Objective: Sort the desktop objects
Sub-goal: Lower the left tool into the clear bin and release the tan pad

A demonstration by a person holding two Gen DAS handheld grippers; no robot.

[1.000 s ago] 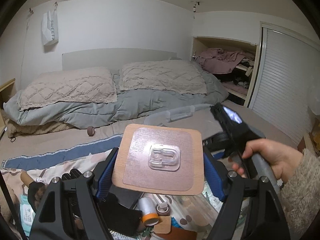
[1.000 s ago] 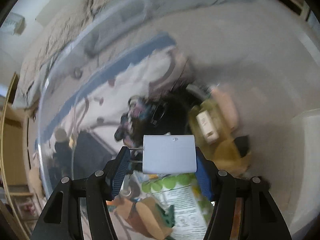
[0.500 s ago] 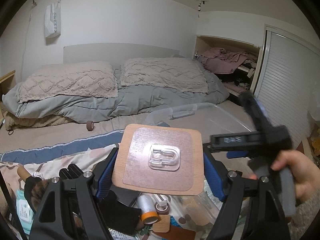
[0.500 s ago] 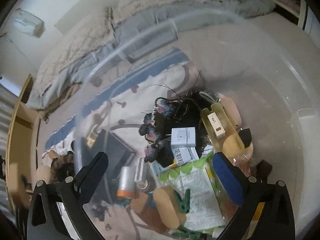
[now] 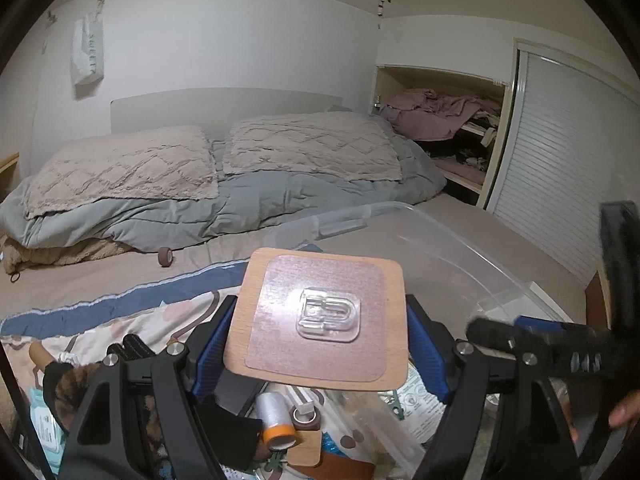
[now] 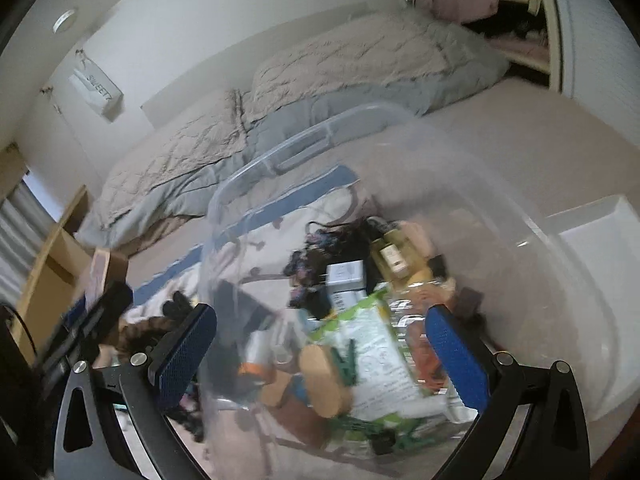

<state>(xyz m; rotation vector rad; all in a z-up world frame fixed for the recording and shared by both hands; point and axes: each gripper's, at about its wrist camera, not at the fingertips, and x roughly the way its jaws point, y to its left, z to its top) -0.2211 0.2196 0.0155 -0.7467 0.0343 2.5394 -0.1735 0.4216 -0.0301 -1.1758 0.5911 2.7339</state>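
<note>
On white bag [image 5: 87,53] hung on wall: "SWEET…", printed vertically in pale letters, last letters unclear. Same bag [image 6: 97,93] in right view, tilted: "SWEETZ" or similar, end blurred. On leaflet [image 5: 416,394] in clear bin [image 5: 460,240]: round pictograms and fine print, too small to read. On white box [image 6: 346,274] in bin: small dark mark, unreadable. On bottle label [image 6: 393,259]: blurred, unreadable. On packet [image 5: 47,430] at lower left: lines of print, illegible.
</note>
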